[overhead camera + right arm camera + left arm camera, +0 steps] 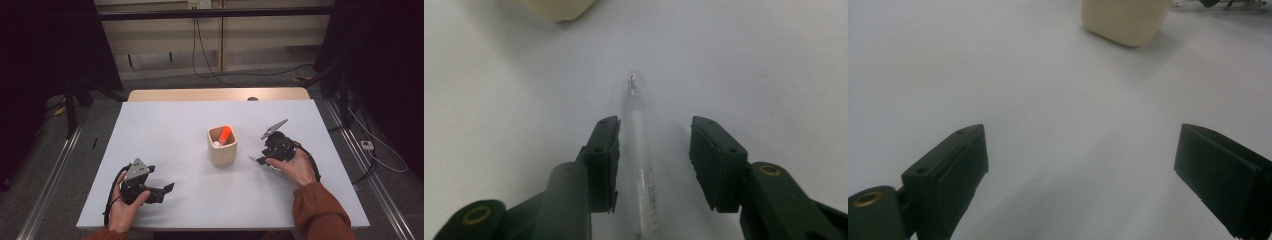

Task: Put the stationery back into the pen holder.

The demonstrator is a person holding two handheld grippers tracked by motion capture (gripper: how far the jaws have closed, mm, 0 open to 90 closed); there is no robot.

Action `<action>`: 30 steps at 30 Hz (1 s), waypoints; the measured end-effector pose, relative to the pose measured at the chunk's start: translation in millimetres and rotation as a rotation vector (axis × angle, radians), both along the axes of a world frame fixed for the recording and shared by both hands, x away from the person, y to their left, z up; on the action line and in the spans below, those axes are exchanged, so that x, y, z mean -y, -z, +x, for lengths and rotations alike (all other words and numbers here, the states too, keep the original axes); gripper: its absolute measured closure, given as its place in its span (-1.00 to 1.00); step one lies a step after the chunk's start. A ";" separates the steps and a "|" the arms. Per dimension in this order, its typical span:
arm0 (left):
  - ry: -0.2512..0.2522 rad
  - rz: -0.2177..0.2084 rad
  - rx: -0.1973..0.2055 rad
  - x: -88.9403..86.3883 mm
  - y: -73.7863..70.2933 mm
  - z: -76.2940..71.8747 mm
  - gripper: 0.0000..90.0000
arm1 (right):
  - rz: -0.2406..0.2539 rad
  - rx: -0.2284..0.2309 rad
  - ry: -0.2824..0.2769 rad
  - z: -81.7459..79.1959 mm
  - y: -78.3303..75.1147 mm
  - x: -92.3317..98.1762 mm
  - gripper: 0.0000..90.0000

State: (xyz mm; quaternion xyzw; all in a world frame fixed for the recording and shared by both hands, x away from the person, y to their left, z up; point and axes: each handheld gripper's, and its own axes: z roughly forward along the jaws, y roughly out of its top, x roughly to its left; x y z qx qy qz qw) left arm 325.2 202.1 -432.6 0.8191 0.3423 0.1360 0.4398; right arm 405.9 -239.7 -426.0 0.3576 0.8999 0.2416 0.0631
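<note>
Lying between the released right claw [654, 160], a clear, slim plastic pen [640, 165] rests on the smooth white bench [774, 65]; the left claw [1080, 175] gapes wide.

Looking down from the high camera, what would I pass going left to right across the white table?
Left tool → wooden cup holding an orange marker → clear pen → right tool, set around the pen.
</note>
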 end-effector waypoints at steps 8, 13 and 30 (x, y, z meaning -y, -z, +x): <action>0.000 0.000 0.000 0.0 -0.1 -0.1 -0.84 | -0.025 -0.004 -0.026 -1.4 1.5 -4.0 0.44; 0.000 0.001 0.000 0.1 -0.1 -0.1 -0.84 | -0.047 -0.015 -0.039 -1.9 4.2 -7.8 0.56; -0.001 0.001 0.001 0.1 -0.1 -0.2 -0.84 | -0.076 -0.022 -0.033 -2.3 4.0 -11.4 0.78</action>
